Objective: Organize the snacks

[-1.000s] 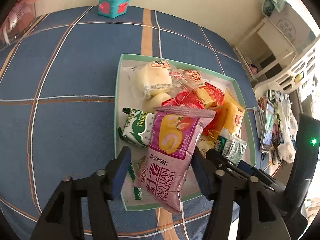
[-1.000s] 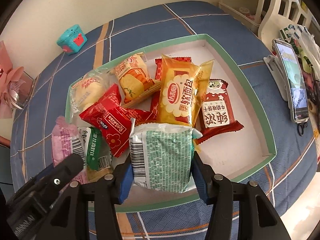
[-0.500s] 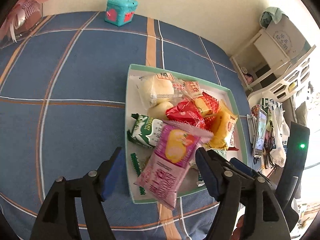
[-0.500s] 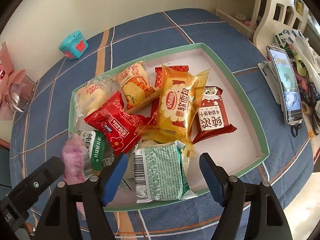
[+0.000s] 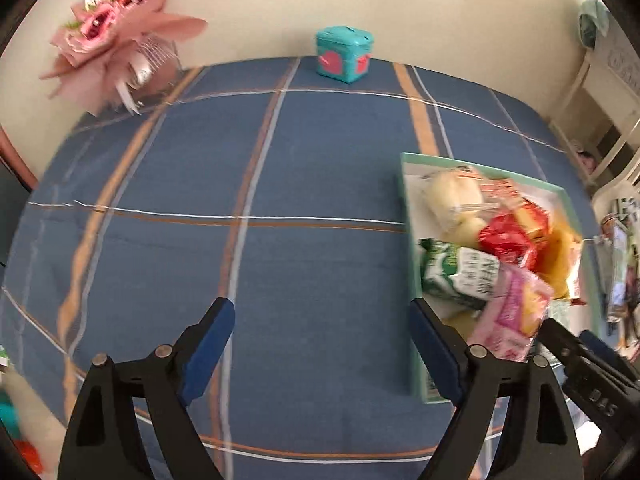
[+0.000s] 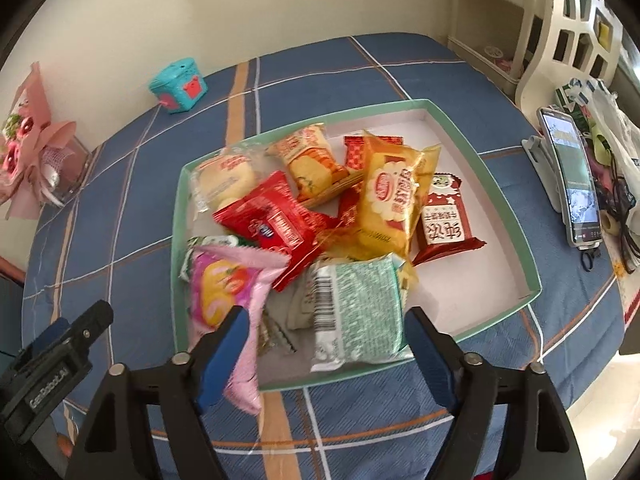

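A green-rimmed tray on the blue plaid tablecloth holds several snack packets. A pink Swiss roll packet lies over the tray's near left rim; it also shows in the left wrist view. A green-and-white packet lies at the tray's near edge. My right gripper is open and empty just in front of that packet. My left gripper is open and empty over bare tablecloth, left of the tray.
A teal toy box stands at the table's far edge. A pink bouquet sits at the far left. A phone on a stand and bags lie at the right edge. A white chair stands beyond.
Both grippers opened and let go of their packets, which now lie in the tray. The left gripper swung away to the left over the bare cloth; the right pulled back slightly.
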`<control>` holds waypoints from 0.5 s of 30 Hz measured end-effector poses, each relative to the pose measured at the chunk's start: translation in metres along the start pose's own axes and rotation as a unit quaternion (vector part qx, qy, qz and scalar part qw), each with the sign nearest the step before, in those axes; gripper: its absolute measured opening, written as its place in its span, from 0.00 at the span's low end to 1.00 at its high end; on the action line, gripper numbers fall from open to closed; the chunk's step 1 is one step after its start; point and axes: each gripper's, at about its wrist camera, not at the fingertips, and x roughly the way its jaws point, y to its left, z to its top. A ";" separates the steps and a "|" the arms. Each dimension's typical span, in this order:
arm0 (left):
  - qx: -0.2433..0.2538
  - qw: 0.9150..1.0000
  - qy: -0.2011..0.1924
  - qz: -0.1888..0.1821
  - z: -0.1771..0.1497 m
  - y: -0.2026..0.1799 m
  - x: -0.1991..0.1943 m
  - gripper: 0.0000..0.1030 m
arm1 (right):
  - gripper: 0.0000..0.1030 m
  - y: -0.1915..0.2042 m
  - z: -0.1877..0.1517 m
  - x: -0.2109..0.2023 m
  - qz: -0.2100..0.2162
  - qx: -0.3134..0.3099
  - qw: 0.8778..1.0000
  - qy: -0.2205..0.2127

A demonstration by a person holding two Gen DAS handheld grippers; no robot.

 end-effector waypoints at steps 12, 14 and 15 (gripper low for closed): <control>-0.004 0.998 -0.019 0.052 -0.022 0.024 -0.025 0.86 | 1.00 0.011 -0.020 -0.014 0.004 -0.021 1.000 -0.017; -0.011 0.998 -0.013 0.059 -0.026 0.029 -0.025 0.86 | 1.00 0.012 -0.023 -0.015 0.005 -0.025 1.000 -0.018; -0.010 0.998 -0.010 0.066 -0.027 0.030 -0.025 0.86 | 1.00 0.012 -0.024 -0.016 0.005 -0.026 1.000 -0.018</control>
